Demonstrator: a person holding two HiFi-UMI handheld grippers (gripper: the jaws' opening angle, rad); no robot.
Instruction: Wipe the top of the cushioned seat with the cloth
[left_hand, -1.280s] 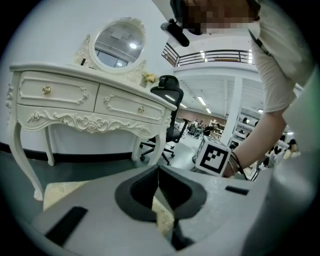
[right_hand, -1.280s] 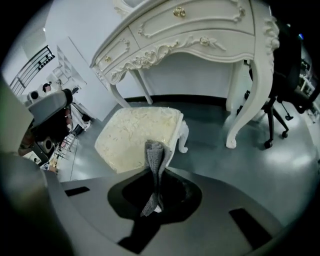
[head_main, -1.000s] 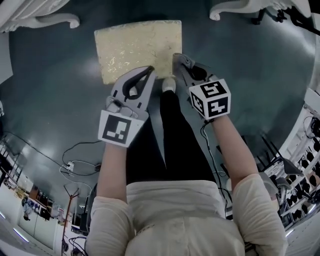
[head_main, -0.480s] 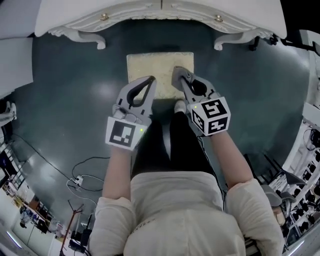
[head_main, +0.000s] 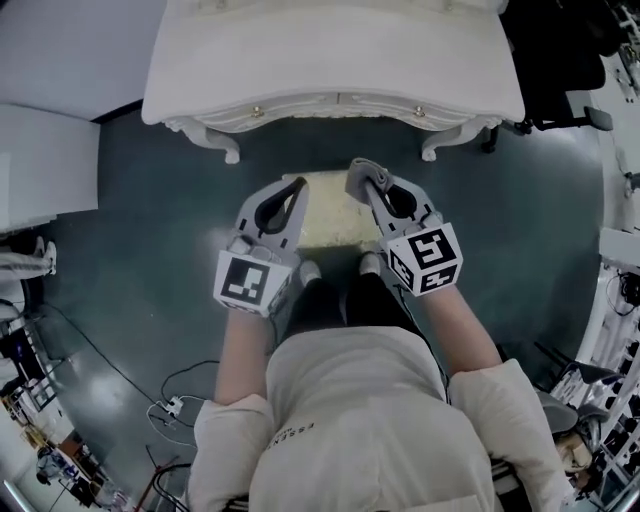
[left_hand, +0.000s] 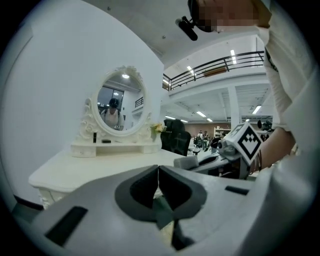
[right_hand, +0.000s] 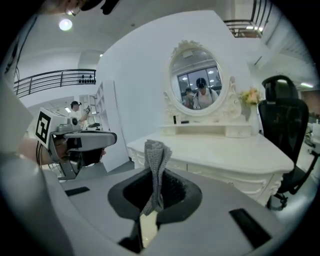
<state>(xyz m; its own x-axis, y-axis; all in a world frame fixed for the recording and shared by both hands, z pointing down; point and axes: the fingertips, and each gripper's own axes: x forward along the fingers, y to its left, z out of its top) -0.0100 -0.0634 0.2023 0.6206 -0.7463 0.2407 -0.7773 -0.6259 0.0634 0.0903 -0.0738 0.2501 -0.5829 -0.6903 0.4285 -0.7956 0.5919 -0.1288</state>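
While right gripper (head_main: 362, 172) and left gripper (head_main: 298, 185) hovered above the cushioned seat (head_main: 330, 215), wiping hadn't started.
Right jaws pinched the cloth (right_hand: 156, 160), likely readied for wiping; left jaws were closed on nothing, apparently spare.

Cushioned seat (head_main: 330, 208) partly hidden under left tool (head_main: 296, 188) & right tool (head_main: 361, 176), both sides covered. Cloth (right_hand: 156, 157): lower end lost in right tool's jaws. Surface (head_main: 330, 60) ahead cut off at top.

A white dressing table (head_main: 330, 60) carries an oval mirror (right_hand: 195, 86) — a black office chair (right_hand: 284, 120) stands beside it
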